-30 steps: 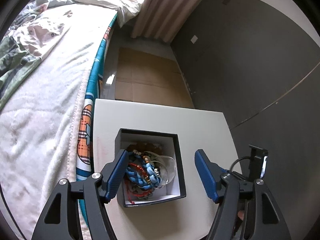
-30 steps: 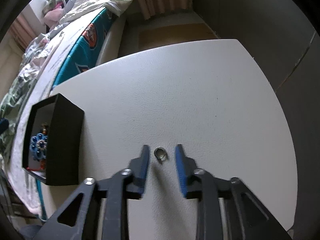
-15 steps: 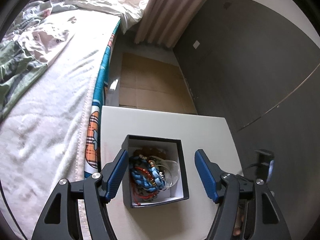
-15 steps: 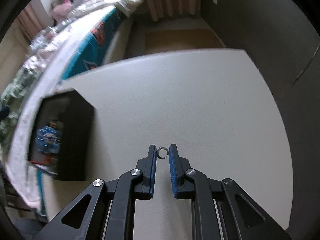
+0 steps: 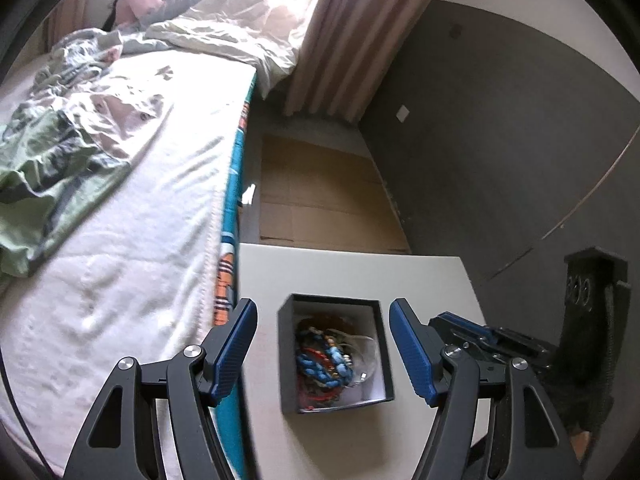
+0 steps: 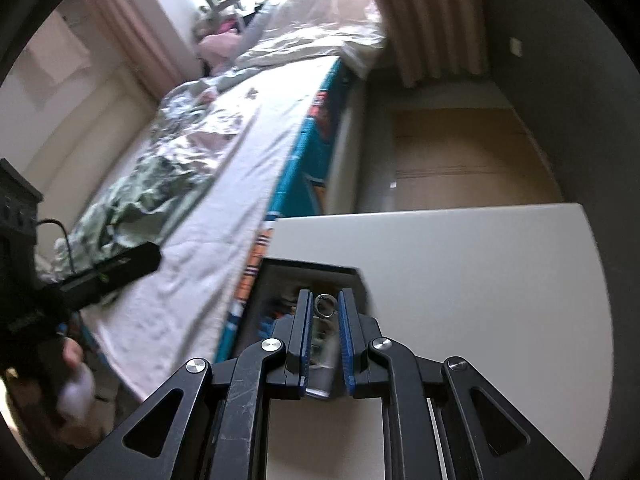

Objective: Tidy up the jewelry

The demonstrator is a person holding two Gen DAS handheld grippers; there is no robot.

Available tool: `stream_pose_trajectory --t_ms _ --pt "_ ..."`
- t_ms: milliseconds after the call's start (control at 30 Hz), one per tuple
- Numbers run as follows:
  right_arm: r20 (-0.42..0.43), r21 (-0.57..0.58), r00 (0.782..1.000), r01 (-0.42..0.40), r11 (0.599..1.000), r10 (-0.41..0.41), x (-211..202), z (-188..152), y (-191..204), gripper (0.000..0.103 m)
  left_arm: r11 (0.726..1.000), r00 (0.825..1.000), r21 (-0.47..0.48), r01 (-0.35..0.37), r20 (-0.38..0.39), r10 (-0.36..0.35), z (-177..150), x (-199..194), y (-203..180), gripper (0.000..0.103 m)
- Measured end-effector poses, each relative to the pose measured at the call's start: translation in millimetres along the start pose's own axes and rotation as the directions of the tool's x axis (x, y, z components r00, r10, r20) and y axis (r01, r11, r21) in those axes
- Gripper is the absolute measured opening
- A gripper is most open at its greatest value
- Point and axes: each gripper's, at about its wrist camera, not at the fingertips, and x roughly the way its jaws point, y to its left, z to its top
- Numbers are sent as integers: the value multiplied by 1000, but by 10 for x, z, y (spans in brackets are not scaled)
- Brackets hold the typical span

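The right gripper [image 6: 325, 307] has its jaws clenched on a small metal ring [image 6: 325, 306], pinched between the 2 blue pads near their tips, above the near side of the black box [image 6: 352, 272]. The left gripper [image 5: 322, 348] hovers over that box [image 5: 289, 360] with its jaws spread wide, grasping nothing. Inside lies a tangle of blue and red bracelets [image 5: 324, 362]. The box sits on the white surface [image 5: 360, 272], just beside the bed [image 5: 132, 248].

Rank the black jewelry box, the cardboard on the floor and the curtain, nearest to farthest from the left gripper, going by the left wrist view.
From the left gripper:
1. Black jewelry box, on the table, between the open jaws.
2. Cardboard, on the floor past the table.
3. Curtain, hanging at the far end.
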Motion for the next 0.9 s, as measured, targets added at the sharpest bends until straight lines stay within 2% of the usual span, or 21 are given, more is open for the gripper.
stream_pose_trajectory --t_ms 67,100,133,200,367,433,567,633,733,767,833,900 --pt "4 -22 1000 -29 999 30 86 14 50 15 1000 1000 -4 -14 10 14 10 -14 45 69" --pt "-4 -35 1000 -13 999 13 150 0 55 24 1000 1000 -10 -20 11 21 18 -10 80 69" --pt "-12 -34 1000 5 999 -6 176 -10 54 44 1000 1000 -15 -27 11 28 24 6 102 69" --pt "-28 -5 999 32 999 -32 230 -64 -38 56 999 999 -27 -42 8 42 33 29 143 69" --pt "-28 18 999 45 999 -44 64 -85 -167 57 999 999 -31 -43 20 43 51 -6 136 69" --pt "-12 29 998 55 998 -55 -86 -109 -207 66 999 999 -20 -39 31 40 45 -53 70 69" --pt "21 56 998 63 996 -64 -408 -169 -287 75 999 997 24 -48 55 47 -11 -189 -122 69" --pt "35 64 995 86 994 -88 -561 -197 -319 91 998 997 54 -44 62 40 -71 -262 -238 69" --pt "61 87 992 109 990 -114 -847 -273 -378 94 998 999 61 -10 53 7 -167 -344 -378 70" --pt "69 90 991 110 990 -117 -922 -299 -387 95 998 998 64 -14 54 10 -193 -373 -419 72" --pt "94 83 990 97 992 -104 -1076 -358 -394 103 995 997 92 -26 78 19 -265 -462 -551 81" --pt "118 78 987 101 992 -110 -1216 -425 -399 103 992 994 124 -36 104 23 -328 -549 -678 94"
